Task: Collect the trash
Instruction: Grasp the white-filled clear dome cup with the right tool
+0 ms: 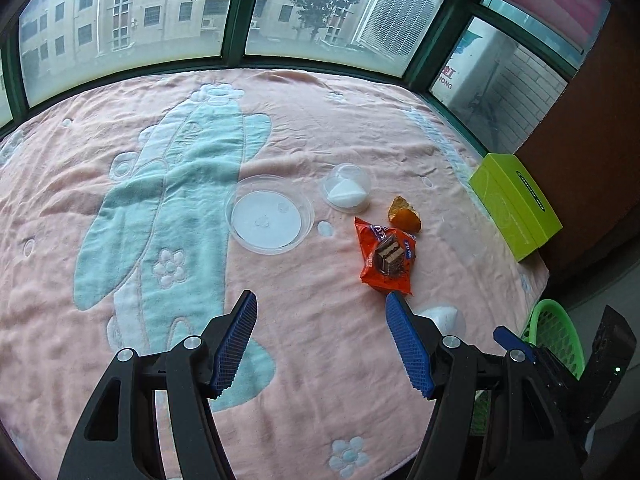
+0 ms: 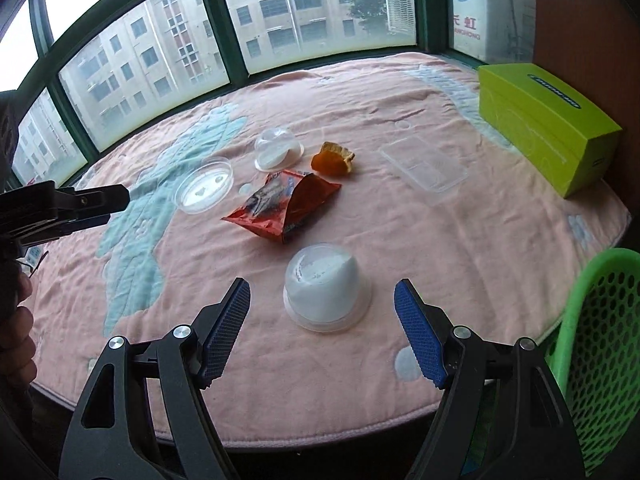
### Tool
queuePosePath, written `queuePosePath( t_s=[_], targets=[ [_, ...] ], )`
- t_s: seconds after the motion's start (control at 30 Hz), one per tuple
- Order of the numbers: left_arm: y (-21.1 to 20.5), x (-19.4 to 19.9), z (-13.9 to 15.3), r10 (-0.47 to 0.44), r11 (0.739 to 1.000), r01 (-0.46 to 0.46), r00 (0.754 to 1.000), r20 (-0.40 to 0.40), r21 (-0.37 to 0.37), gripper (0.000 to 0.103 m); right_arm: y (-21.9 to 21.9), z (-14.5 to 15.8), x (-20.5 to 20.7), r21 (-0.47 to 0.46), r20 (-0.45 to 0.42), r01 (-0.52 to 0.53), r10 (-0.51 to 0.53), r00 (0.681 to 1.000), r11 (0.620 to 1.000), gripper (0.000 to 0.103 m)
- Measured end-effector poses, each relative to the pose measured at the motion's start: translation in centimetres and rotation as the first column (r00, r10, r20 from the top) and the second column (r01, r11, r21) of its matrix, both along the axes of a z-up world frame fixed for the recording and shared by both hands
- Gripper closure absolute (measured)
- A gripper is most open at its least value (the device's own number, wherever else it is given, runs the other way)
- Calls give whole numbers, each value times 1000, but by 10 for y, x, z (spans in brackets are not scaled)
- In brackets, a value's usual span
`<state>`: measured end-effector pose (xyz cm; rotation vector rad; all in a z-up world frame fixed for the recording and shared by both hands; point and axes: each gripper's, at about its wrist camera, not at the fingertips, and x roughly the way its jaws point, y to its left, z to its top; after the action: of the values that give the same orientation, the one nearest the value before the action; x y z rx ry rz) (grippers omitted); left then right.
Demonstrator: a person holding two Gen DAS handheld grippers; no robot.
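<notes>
A round table is sitting by a bank of green-framed windows, draped in a pink blanket (image 2: 400,240) with a pale blue cartoon figure; several pieces of trash are lying scattered on it. Nearest the right gripper (image 2: 322,304), an upturned white plastic cup (image 2: 322,280) is standing rim-down, just ahead of the gap between the blue-padded fingers; those fingers are spread wide and gripping nothing. Beyond the cup, an orange snack wrapper (image 2: 280,210) is lying crumpled near the table's middle; behind it are resting a piece of orange peel (image 2: 332,160), a second clear domed cup (image 2: 278,150) and a clear round lid (image 2: 204,188), each apart from the others. A clear rectangular tray (image 2: 424,168) is lying flat toward the right; a lime-green tissue box (image 2: 548,128) is sitting at the table's right edge. A green perforated basket (image 2: 600,360) is standing just off the table at the lower right. The left gripper (image 1: 320,308) is hovering over the blanket, its fingers also spread wide and gripping nothing; the wrapper (image 1: 386,258) is lying just ahead of its right finger.
</notes>
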<state>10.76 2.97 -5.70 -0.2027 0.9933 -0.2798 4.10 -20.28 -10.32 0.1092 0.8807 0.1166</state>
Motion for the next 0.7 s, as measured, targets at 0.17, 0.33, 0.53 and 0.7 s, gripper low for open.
queuePosePath(
  t_s=[0.17,0.33,0.53,0.7],
  targets=[
    [7,1,-5,10,1000,-11,1000,-12,-7,38,4,-18,14,-12,-39,0,0,999,1000,29],
    [10,1,-7,13,1000,-13,1000,-17,-10,38,9,-30,25,-26,-61,-3,1,998,1000,31],
    [4,5,-7,-6,1000,6,1000,-14,2,38,15,-40,29,-92,-66,1,-7,998,996,41],
    [-10,11,-5,-35,999,36,999,-6,19,38,13,-42,31,-93,-67,4,-11,998,996,43]
  ],
)
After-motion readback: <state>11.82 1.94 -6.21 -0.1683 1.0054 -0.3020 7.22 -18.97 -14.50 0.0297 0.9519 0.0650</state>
